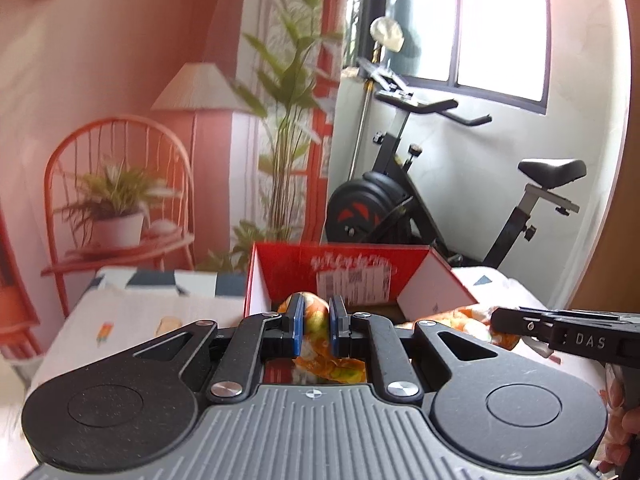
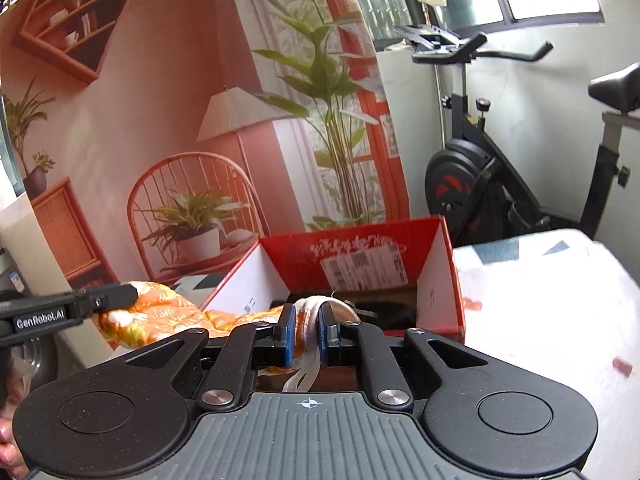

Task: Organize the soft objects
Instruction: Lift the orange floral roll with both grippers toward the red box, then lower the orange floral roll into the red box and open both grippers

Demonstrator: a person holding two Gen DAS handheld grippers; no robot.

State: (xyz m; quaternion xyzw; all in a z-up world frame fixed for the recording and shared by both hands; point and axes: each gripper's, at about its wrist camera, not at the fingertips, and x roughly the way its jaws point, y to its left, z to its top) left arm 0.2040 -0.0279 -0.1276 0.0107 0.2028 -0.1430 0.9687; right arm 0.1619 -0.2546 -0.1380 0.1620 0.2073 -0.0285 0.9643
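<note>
An orange floral quilted cloth [image 2: 160, 312] is held stretched between both grippers, just in front of an open red cardboard box [image 2: 360, 260]. My left gripper [image 1: 316, 322] is shut on one end of the cloth [image 1: 318, 316]. My right gripper [image 2: 306, 330] is shut on the other end, where a white strap [image 2: 308, 368] hangs down. The right gripper shows at the right of the left wrist view [image 1: 560, 330], and the left gripper shows at the left of the right wrist view [image 2: 80, 306]. The box [image 1: 340, 272] has its flaps up and a dark inside.
The box stands on a bed with a white patterned sheet [image 2: 540, 300]. Behind it hangs a wall backdrop printed with a chair, lamp and plants [image 2: 200, 140]. An exercise bike [image 1: 440, 184] stands by the window at the right.
</note>
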